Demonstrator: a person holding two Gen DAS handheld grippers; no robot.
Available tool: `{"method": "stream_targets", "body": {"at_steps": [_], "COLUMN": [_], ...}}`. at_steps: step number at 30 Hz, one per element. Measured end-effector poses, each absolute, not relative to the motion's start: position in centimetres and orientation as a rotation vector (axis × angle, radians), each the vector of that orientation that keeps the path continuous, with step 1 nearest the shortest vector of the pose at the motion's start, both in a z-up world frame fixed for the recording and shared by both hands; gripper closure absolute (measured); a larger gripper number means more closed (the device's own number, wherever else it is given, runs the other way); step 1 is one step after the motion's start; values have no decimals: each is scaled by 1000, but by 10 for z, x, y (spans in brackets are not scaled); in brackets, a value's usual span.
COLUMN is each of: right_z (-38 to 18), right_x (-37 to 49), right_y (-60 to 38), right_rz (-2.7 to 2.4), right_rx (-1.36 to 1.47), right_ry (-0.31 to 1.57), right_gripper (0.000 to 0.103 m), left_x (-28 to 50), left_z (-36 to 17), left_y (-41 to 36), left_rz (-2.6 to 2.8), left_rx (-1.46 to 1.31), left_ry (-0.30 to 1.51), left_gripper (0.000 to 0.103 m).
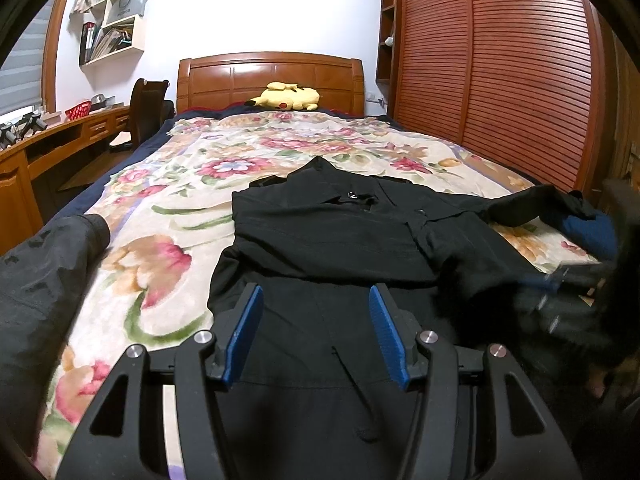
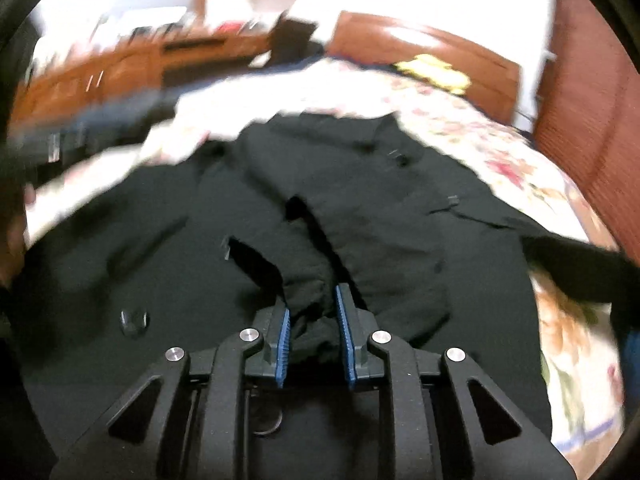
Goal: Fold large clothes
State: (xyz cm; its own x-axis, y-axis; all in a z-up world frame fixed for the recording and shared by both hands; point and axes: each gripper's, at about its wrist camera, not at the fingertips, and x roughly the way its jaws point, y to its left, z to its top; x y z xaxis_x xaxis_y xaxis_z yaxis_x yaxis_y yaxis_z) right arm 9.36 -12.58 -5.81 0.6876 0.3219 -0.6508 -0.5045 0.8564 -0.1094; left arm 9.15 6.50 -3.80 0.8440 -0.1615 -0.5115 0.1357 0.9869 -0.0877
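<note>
A large black jacket (image 1: 328,236) lies spread on the floral bedspread (image 1: 168,208), collar toward the headboard. My left gripper (image 1: 316,300) is open and empty, hovering over the jacket's lower part. In the right wrist view, which is blurred by motion, my right gripper (image 2: 312,312) is shut on a bunched black sleeve cuff (image 2: 308,292) and holds it over the jacket body (image 2: 380,216). The right gripper also shows as a dark blur at the right edge of the left wrist view (image 1: 568,288).
A yellow plush toy (image 1: 286,97) lies by the wooden headboard (image 1: 272,76). A slatted wooden wardrobe (image 1: 500,80) stands right of the bed. A wooden desk (image 1: 52,140) and a chair (image 1: 146,108) stand to the left. A dark garment (image 1: 44,280) lies at the bed's left edge.
</note>
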Motion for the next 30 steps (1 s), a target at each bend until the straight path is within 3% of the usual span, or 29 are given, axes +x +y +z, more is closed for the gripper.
{"method": "stream_targets", "body": {"at_steps": [10, 17, 30], "right_z": [-1, -3, -5], "right_x": [97, 90, 77], "right_y": [-193, -229, -259], "right_rz": [287, 234, 128], "right_rx": [-204, -167, -240], "right_ry": [542, 587, 591], "right_gripper": [85, 93, 93], "left_x": [92, 93, 93], "left_z": [-37, -36, -35], "left_y": [57, 52, 40], "left_rz": [-162, -167, -185], "left_rx": [-49, -41, -36], "left_ry": [541, 541, 539], "left_gripper": [49, 49, 49]}}
